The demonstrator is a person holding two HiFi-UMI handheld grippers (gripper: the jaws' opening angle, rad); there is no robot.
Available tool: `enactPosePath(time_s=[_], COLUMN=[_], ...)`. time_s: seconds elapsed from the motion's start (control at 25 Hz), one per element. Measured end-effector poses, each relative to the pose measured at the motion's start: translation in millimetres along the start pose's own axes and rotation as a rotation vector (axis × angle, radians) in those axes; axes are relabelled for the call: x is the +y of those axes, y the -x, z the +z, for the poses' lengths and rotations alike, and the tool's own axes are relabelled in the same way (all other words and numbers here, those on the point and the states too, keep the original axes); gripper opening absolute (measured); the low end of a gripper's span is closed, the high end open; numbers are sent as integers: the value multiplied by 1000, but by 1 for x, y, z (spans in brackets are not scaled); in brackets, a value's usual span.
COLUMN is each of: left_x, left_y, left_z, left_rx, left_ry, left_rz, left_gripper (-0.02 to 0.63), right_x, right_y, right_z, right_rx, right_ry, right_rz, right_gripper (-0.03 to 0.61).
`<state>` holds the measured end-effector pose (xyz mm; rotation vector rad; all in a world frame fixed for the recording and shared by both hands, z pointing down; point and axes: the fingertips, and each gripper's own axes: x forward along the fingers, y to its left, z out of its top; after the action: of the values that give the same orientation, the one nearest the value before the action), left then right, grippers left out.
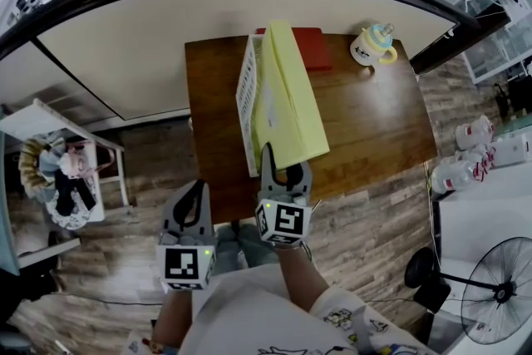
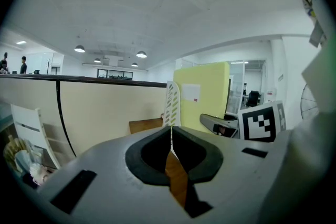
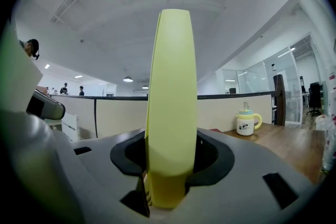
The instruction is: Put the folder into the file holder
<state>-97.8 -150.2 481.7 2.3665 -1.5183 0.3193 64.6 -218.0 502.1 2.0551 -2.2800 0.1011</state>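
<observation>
A pale yellow folder [image 1: 287,96] stands on its edge on the wooden table [image 1: 374,120], close against the slotted side of a white file holder [image 1: 247,91]. My right gripper [image 1: 281,166] is at the folder's near end, shut on it. In the right gripper view the folder [image 3: 170,102] rises upright and fills the gap between the jaws of the right gripper [image 3: 169,160]. My left gripper [image 1: 193,191] hangs off the table's near left corner, shut and holding nothing. The left gripper view looks past the left gripper [image 2: 171,136] at the file holder [image 2: 172,105] and the folder [image 2: 202,94].
A yellow-and-white lidded mug [image 1: 372,44] stands at the table's far right, and a red flat object [image 1: 316,46] lies behind the folder. A cream partition [image 1: 150,54] runs behind and left of the table. Bottles [image 1: 474,154] and a fan [image 1: 490,287] are at the right.
</observation>
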Motion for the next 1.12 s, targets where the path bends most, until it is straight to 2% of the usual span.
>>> enactPosePath(time_s=[0.76, 1.12], left_x=[0, -1], left_y=[-4, 0], left_z=[1, 0], left_rx=[-1, -9], left_ry=[-1, -4], left_rz=[14, 24], left_gripper=[11, 11], right_x=[2, 3], right_y=[-2, -1], right_z=[-30, -32], right_rx=[155, 175], right_ry=[28, 21], right_rz=[54, 87], right_gripper=[196, 204])
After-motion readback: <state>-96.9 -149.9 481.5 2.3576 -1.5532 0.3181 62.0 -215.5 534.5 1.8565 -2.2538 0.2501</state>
